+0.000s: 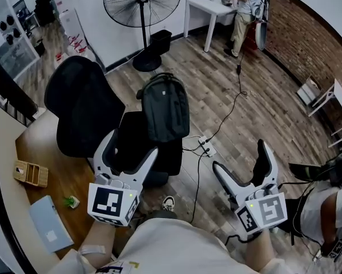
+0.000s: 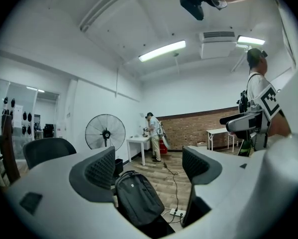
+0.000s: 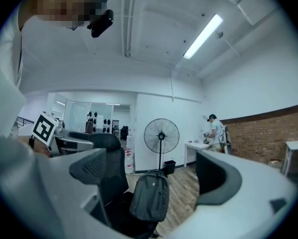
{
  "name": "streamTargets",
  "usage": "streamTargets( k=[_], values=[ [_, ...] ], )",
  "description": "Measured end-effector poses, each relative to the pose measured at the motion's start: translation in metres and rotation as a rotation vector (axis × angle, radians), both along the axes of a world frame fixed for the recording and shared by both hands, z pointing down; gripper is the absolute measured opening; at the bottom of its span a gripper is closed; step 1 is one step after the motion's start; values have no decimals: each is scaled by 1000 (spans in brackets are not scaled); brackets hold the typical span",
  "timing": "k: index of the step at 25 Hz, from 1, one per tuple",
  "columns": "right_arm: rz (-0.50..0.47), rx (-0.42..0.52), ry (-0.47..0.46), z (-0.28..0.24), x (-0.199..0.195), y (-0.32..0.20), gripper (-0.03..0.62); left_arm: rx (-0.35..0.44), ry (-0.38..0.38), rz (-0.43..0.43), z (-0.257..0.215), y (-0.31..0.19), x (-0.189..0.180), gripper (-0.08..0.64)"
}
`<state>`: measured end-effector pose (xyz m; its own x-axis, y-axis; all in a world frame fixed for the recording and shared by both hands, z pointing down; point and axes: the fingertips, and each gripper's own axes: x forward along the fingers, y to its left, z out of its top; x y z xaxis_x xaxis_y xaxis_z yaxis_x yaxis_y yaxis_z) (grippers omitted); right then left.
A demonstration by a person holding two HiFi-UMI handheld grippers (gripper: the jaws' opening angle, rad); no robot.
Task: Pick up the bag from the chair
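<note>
with our left tool [image 1: 131,148] and right tool [image 1: 240,161] both wide open and empty, short of the dark grey fabric backpack [image 1: 166,108] standing upright on the black office chair [image 1: 82,110], we judge a glancing nudge could topple it off

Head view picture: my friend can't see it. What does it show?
A dark backpack stands upright on the seat of a black office chair. Nearer the camera, the left gripper and right gripper are both open and empty, not touching it.
</note>
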<state>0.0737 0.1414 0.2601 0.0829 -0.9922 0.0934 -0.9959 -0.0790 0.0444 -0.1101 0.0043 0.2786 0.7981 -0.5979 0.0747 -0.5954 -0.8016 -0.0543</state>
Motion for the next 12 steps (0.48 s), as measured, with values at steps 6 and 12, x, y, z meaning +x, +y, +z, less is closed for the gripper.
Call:
streamTargets(
  k=[6,12],
  values=[
    [-40,-2,6,3,2,-66,565,-4,-7,-12,7,-59,8,405],
    [-79,-32,7,13,7,-110,564,-19,0,-53,11,-93,3,405]
  ],
)
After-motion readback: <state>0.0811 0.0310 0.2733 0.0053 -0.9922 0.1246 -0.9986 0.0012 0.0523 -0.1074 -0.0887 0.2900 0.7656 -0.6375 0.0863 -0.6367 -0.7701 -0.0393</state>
